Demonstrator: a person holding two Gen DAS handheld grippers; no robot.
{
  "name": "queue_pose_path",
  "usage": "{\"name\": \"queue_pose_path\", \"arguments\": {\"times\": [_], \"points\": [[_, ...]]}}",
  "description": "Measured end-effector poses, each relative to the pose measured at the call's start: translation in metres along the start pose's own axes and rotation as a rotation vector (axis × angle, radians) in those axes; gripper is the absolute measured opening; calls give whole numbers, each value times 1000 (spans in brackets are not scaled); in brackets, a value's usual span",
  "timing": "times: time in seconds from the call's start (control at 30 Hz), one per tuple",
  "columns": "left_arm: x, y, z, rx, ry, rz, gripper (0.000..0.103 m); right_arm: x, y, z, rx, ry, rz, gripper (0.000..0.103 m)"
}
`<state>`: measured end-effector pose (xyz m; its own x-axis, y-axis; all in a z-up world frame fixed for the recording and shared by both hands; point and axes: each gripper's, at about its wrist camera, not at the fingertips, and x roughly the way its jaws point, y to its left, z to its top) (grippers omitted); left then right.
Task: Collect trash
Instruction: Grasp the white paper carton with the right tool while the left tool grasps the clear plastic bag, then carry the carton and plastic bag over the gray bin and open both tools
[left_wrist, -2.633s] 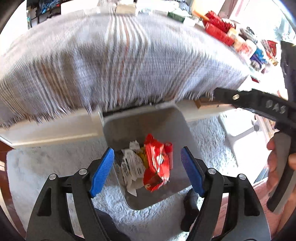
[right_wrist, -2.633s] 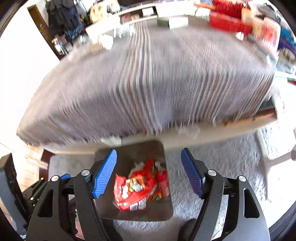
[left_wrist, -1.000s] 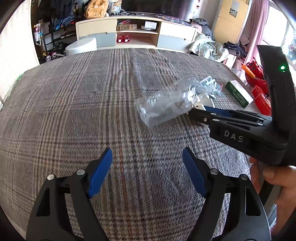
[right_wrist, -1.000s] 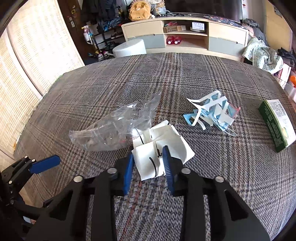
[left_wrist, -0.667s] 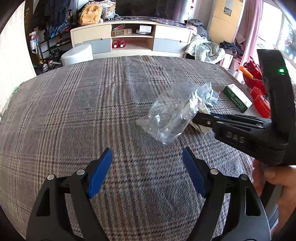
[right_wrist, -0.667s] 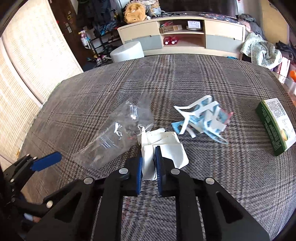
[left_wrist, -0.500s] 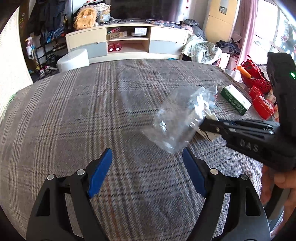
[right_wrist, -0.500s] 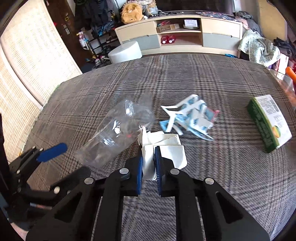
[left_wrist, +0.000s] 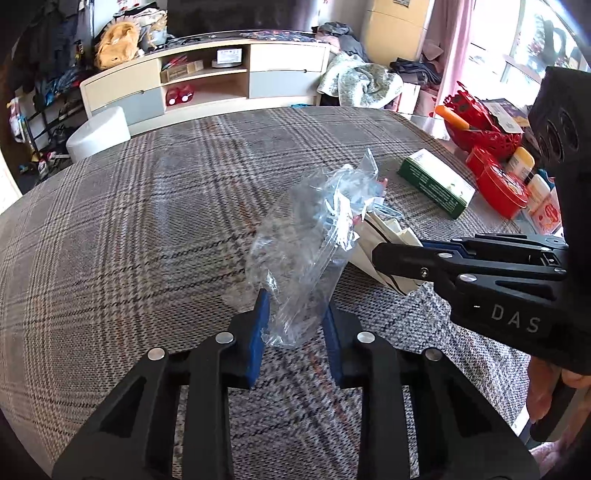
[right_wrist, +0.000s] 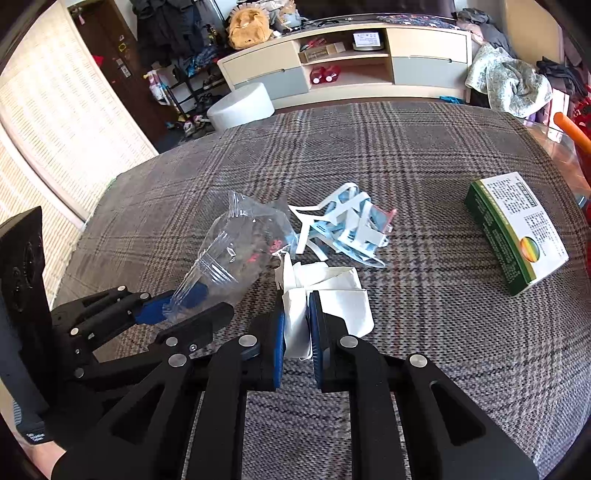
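Two grips: both pieces of trash now caught.
Plaid-covered table (right_wrist: 406, 166): blue-white cut paper scraps (right_wrist: 343, 225) remain.
Left gripper (left_wrist: 293, 314): a second ago wide, now closing narrow on crumpled clear plastic bag (left_wrist: 314, 236).
Right gripper (right_wrist: 295, 317): clamps folded white paper (right_wrist: 328, 295).

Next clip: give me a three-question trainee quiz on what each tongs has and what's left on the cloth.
1. True or false: the right tongs are shut on the white paper.
2. What lies between the closing left tongs: A) green box B) clear bag C) blue-white scrap?
3. Fill in: the box lies on the plaid ____.

Key: 1 true; 2 B; 3 cloth.
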<state>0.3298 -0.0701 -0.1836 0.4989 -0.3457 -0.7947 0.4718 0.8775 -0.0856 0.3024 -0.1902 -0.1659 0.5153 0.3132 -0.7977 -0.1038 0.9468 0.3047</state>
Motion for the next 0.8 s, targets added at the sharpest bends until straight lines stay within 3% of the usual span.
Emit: {"name": "queue_pose_path", "arguments": {"times": [0.2,0.4,0.63,0.8], "points": [[-15,-9,-8,-21,9,-3,18,-14,-2,-11,10,-2,1,13],[-66,-37,-32,-19,-2,30,18,-62,8,-43,-4,-22,-10,14],[-128,-73,-90,-52,-15,52,18,-121,17,-108,-6,-26,-21,14],[-154,-94,-153,-96,-1,-4,18,-148,9,-170,37,-13,9,14]]}}
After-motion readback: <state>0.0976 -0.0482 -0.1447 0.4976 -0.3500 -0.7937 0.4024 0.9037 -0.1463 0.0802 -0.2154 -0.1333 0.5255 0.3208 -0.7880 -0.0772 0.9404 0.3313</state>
